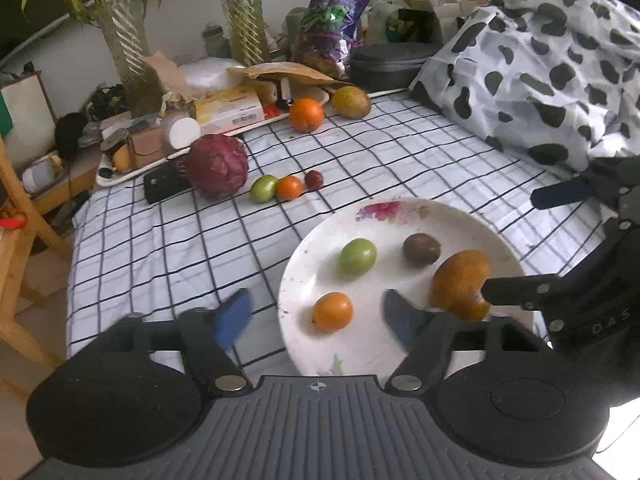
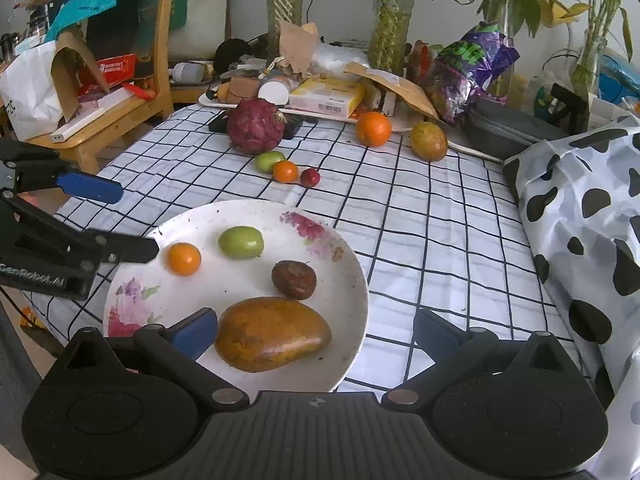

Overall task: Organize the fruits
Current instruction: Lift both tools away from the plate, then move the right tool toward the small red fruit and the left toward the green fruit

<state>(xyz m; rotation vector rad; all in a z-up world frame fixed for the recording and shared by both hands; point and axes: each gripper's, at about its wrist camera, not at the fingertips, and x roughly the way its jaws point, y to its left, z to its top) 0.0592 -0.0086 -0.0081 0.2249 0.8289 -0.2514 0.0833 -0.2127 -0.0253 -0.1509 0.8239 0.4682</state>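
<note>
The left hand-held gripper (image 2: 120,220) reads "GenRobot.AI"; the right hand-held gripper (image 1: 520,248) shows "DAS".

A: From where does the left wrist view look?
B: Down, close over the white floral plate (image 1: 400,220) at the checked worktop's (image 1: 160,248) near edge.
A: And the right wrist view?
B: Likewise, from the plate's (image 2: 240,216) other side; both share plate, worktop (image 2: 420,220) and cluttered far edge.
</note>
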